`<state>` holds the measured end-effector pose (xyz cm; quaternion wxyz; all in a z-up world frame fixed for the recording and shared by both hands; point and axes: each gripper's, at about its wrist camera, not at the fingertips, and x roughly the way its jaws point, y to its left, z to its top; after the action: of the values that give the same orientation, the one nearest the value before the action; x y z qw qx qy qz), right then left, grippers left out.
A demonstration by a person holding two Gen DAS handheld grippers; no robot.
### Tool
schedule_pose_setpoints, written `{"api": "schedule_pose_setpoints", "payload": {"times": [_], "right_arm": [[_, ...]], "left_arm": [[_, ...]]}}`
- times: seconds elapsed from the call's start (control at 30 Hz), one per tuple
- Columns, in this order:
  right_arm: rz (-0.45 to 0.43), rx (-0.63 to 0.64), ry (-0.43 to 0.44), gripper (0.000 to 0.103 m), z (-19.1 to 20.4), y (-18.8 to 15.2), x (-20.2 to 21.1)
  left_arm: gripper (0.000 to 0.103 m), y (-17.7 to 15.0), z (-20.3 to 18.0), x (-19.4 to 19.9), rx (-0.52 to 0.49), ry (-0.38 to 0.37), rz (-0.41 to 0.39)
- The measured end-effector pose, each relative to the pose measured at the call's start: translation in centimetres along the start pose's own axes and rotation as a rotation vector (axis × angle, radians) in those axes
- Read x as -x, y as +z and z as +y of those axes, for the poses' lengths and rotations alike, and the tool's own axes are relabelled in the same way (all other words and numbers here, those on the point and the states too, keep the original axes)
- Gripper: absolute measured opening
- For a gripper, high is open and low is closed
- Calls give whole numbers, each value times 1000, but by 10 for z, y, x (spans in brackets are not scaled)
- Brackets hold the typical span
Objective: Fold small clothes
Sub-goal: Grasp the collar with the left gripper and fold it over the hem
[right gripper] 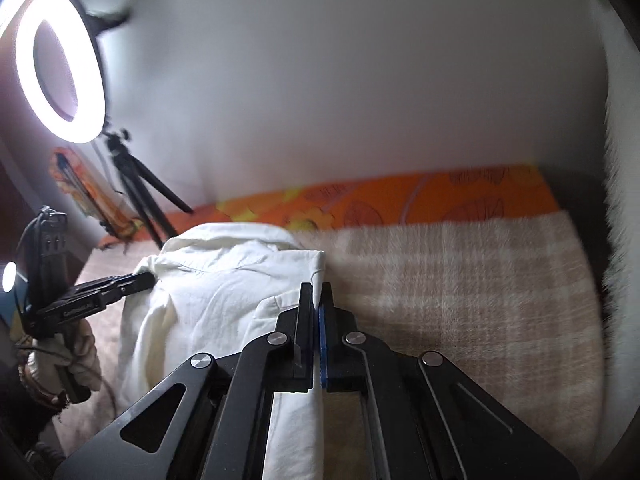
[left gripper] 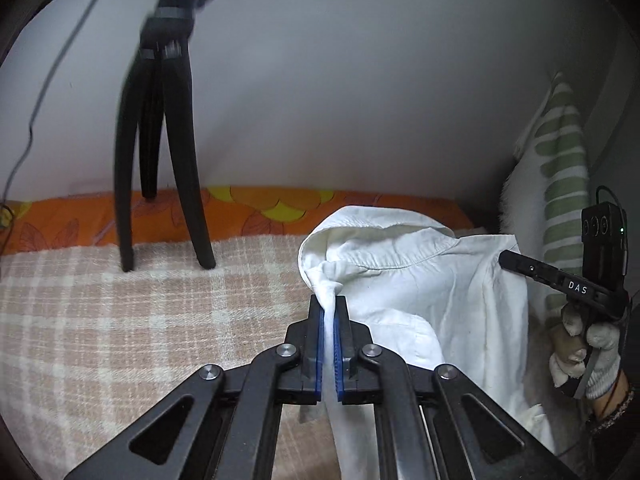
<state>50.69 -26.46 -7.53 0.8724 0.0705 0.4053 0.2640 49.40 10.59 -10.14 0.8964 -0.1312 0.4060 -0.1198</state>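
Note:
A small white collared shirt (left gripper: 404, 280) hangs between my two grippers above a beige checked blanket (left gripper: 120, 320). My left gripper (left gripper: 329, 300) is shut on a bunched edge of the shirt near the collar. My right gripper (right gripper: 317, 288) is shut on the shirt's (right gripper: 208, 280) opposite edge. In the left wrist view the right gripper (left gripper: 505, 258) shows at the shirt's right side, held by a gloved hand (left gripper: 584, 352). In the right wrist view the left gripper (right gripper: 150, 278) shows at the shirt's left side.
A black tripod (left gripper: 160, 140) stands on the blanket at the back left, also seen in the right wrist view (right gripper: 140, 196) under a lit ring light (right gripper: 60, 68). An orange flowered sheet (left gripper: 240, 212) runs along the white wall. A green striped cloth (left gripper: 564, 184) hangs at right.

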Motion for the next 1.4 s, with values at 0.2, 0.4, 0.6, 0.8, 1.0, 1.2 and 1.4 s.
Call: {"api": "schedule_pose_setpoints", "payload": {"times": [0.2,0.4,0.6,0.8,1.0,1.2,1.4], "right_arm": [[-69,15,24,0,23,1,54],[-102,31,18,0,48,-15,104],[-112,35,-3,0,64,-44,145],[-107,38,-22,0,80,-83,174],[-85,43,-42,0,95,-136,192],[-42,20,-65,0,98,-180,196],[42,94,-148,5,105,-226,199]], "left_arm": [[0,-6,-23,58,-28,-22,-69],[0,-33,-54,105,-92,-20,-102],[0,-58,-75,136,-137,-16,-117],[0,-93,-87,160,-156,-13,-114],[0,-140,-93,177,-174,-3,-89],[4,-189,-99,186,-230,-3,-34],[7,-232,-79,210,-188,-33,54]]}}
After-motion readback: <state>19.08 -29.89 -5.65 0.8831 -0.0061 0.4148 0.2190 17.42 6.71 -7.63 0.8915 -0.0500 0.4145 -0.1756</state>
